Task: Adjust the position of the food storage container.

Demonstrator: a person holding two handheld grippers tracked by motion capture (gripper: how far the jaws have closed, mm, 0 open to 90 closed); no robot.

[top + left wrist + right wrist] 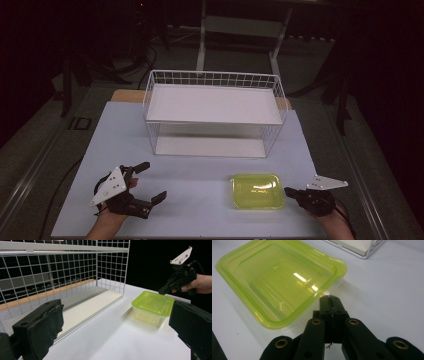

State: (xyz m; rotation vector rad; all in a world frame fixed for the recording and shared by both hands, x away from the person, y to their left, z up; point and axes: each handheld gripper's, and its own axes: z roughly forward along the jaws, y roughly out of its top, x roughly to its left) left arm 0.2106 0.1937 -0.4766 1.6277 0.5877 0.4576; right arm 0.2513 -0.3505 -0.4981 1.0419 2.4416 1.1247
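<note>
With the left gripper (pixel 148 181) spread wide and the right gripper (pixel 290 191) pressed together just beside the green-lidded container (pixel 257 191) on the table (pixel 200 175), the container could probably be pushed away by those joined jaws.

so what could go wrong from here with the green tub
The right gripper sits shut at the edge of the green-lidded container; shut jaws could only push it, so it may slide across the smooth table rather than be picked up. The container looks light and empty, so a nudge might tip it. The left gripper is open and well apart, too far to steady it.
</note>
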